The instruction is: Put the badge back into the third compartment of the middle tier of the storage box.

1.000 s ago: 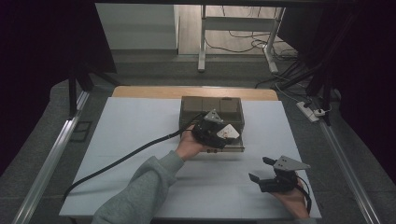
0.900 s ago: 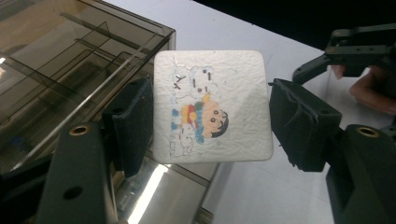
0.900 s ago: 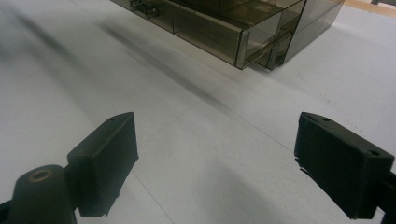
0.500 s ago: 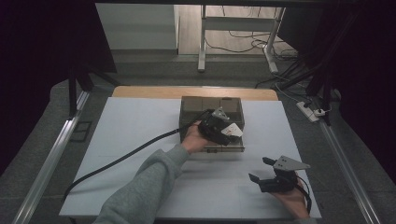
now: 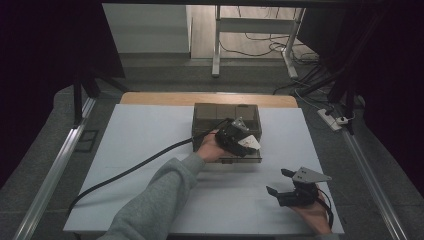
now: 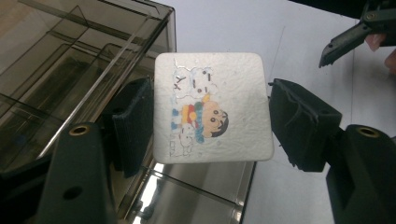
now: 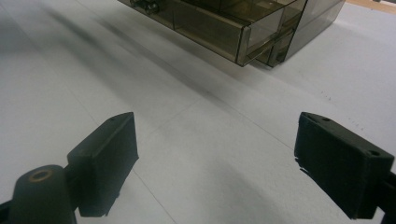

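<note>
A white square card with a cartoon print sits between the pads of my left gripper, which is shut on its two side edges. In the high view this gripper hovers with the card over the front right part of a smoky transparent compartment box. The box's dividers show just beyond the left pad. My right gripper is held low over the white table near its front right, open, with nothing between its pads. Past them the box stands farther off.
The white table top spreads wide to the left of the box. A black cable trails from the left gripper across it to the front left. The right gripper's jaw tip shows beyond the card. Dark floor and metal rails surround the table.
My left gripper has carried the card a little to the right and farther over the box. The right gripper has stayed where it was, open.
</note>
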`<state>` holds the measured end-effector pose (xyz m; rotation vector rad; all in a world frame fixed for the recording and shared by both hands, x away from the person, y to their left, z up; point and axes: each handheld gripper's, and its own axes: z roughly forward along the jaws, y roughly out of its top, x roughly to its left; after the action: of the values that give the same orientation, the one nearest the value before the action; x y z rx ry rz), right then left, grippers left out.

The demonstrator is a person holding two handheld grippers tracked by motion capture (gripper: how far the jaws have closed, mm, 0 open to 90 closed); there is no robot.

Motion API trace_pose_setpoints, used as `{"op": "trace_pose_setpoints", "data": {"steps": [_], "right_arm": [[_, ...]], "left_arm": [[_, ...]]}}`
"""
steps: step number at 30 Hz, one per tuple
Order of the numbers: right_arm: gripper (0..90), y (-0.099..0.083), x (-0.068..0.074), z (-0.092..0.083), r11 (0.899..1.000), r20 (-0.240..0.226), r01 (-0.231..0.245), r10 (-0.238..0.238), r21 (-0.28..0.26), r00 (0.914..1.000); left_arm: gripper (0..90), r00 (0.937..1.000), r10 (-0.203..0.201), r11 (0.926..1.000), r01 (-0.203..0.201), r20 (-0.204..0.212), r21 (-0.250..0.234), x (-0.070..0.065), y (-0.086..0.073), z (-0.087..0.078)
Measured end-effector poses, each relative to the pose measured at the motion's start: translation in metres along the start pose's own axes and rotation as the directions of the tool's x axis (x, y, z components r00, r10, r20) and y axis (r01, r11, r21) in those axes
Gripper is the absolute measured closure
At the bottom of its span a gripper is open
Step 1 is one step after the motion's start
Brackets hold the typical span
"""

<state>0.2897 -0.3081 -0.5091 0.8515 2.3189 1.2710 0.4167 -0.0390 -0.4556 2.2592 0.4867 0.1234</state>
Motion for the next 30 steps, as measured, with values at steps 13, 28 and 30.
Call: {"op": "trace_pose_setpoints", "data": {"steps": [13, 28, 30], "right_arm": [[13.3, -0.0001, 0.0001, 0.0003, 1.0, 0.003, 0.002, -0.002, 0.007, 1.0], [13.5, -0.0004, 0.0002, 0.0005, 1.0, 0.007, 0.001, -0.001, 0.008, 1.0], [13.5, -0.0004, 0.0001, 0.0006, 1.0, 0.007, 0.0, 0.0, 0.009, 1.0]], "left_arm": [[32.7, 0.9997, -0.001, 0.9999, 0.0, 0.026, 0.011, 0.0003, -0.0024, 0.0042], [29.7, 0.9983, -0.012, 0.9995, 0.014, 0.056, -0.028, -0.0029, 0.0, -0.0033], [29.7, 0.9989, -0.015, 0.9997, 0.016, 0.043, -0.018, -0.0033, -0.0001, -0.0035]]}}
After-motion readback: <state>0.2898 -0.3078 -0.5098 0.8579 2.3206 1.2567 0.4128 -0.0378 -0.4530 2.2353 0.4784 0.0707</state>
